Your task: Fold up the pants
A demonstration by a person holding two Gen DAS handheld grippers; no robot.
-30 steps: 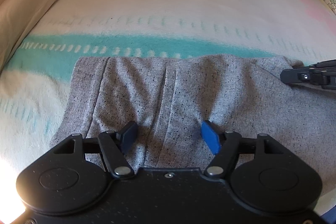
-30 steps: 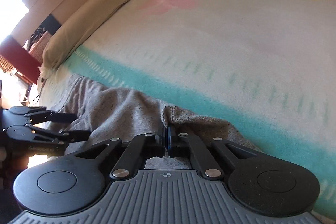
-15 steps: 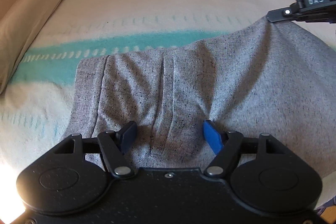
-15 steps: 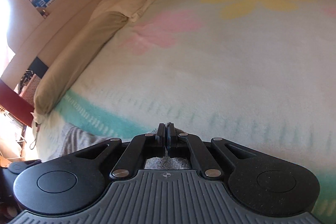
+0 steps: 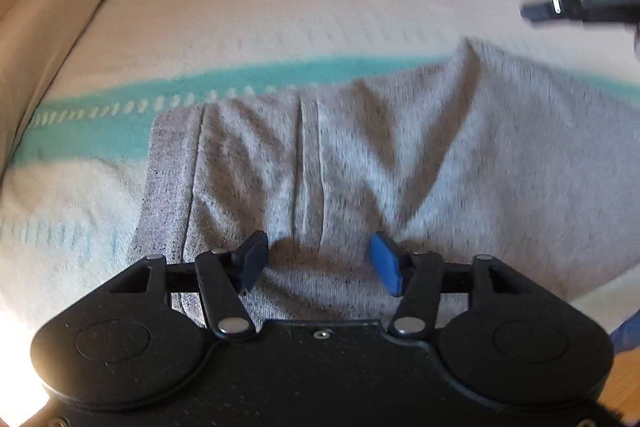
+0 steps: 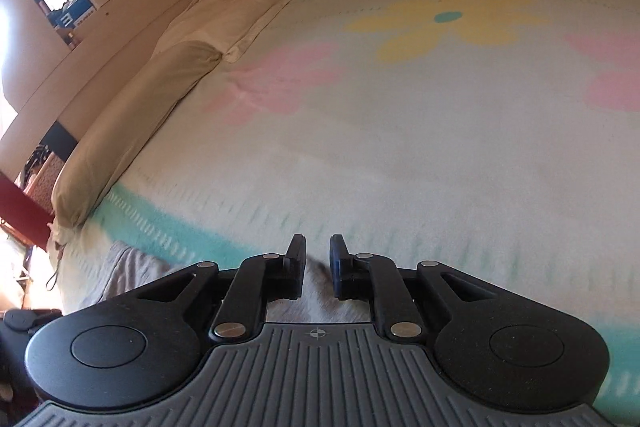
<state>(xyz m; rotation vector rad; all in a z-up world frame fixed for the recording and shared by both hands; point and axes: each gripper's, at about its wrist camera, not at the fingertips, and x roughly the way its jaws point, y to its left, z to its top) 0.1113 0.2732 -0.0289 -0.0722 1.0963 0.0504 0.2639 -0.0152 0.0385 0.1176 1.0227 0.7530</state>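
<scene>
Pants (image 5: 360, 163) on blanket (image 5: 280, 27) | pillows (image 6: 132, 131) beside | both tools parted

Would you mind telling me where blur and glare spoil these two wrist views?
Left wrist view: the right gripper at upper right is smeared by motion blur, the grey pants are soft, and glare burns out the lower left corner. Right wrist view: the blanket is mildly blurred, the window side at far left is overexposed, and fisheye distortion bends the pillows.
</scene>
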